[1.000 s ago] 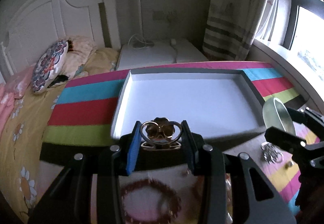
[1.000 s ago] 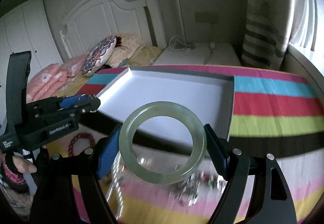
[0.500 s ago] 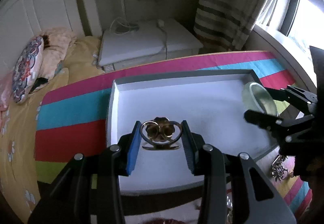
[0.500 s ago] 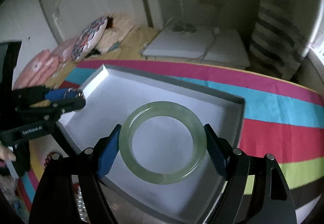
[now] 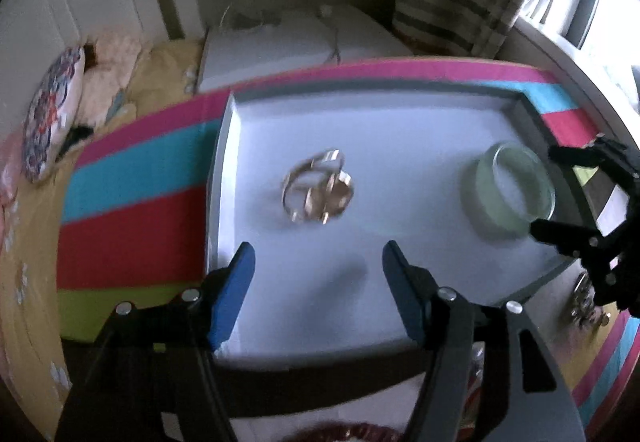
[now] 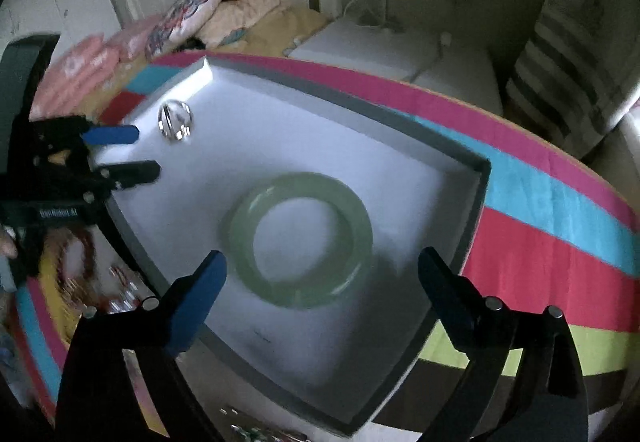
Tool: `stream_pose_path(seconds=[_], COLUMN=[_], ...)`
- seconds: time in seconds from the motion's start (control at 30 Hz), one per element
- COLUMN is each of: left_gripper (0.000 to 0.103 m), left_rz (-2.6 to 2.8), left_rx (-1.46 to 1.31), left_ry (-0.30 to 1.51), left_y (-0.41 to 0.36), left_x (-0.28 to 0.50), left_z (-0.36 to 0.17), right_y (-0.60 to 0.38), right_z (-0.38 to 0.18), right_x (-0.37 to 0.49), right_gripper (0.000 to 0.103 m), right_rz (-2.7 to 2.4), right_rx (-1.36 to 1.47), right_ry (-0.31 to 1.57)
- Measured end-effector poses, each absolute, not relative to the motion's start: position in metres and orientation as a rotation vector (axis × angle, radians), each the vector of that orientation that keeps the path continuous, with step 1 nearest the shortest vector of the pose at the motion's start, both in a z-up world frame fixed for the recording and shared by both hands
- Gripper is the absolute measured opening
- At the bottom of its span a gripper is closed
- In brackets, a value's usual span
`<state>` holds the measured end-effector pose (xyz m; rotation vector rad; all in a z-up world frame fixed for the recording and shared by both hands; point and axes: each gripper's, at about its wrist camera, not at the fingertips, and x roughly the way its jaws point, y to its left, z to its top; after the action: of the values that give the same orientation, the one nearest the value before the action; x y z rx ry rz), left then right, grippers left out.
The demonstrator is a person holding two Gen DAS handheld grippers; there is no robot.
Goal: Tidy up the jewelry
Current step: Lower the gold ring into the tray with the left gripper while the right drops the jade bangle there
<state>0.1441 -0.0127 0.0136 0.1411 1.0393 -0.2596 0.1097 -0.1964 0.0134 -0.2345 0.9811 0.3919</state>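
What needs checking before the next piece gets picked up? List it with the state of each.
1. Left gripper open and holding nothing: ok.
2. Right gripper open and holding nothing: ok.
3. Gold brooch inside the tray: ok.
4. Green bangle lying flat in the tray: ok.
5. Brooch and bangle apart: ok.
6. Next piece in clear view: not ok, the jewelry outside the tray is blurred.

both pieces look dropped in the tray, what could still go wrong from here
The gold brooch and green bangle look blurred, so they may not have settled; the bangle might roll toward the tray wall. Both the left gripper and right gripper hang open close above, so a careless pull-back could knock either piece.
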Motion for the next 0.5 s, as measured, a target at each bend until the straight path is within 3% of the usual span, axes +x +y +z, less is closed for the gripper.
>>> stream_pose_path(seconds=[0.5], left_gripper=[0.065], left_rz=[-0.151], left_rx=[0.113], left_ry=[0.976], left_y=[-0.017], left_x=[0.033], left_z=[0.009], right_y=[-0.203], right_z=[0.006], right_x=[0.021], right_gripper=[0.093], right_rz=[0.507], right_rx=[-0.346], right_ry=[0.860])
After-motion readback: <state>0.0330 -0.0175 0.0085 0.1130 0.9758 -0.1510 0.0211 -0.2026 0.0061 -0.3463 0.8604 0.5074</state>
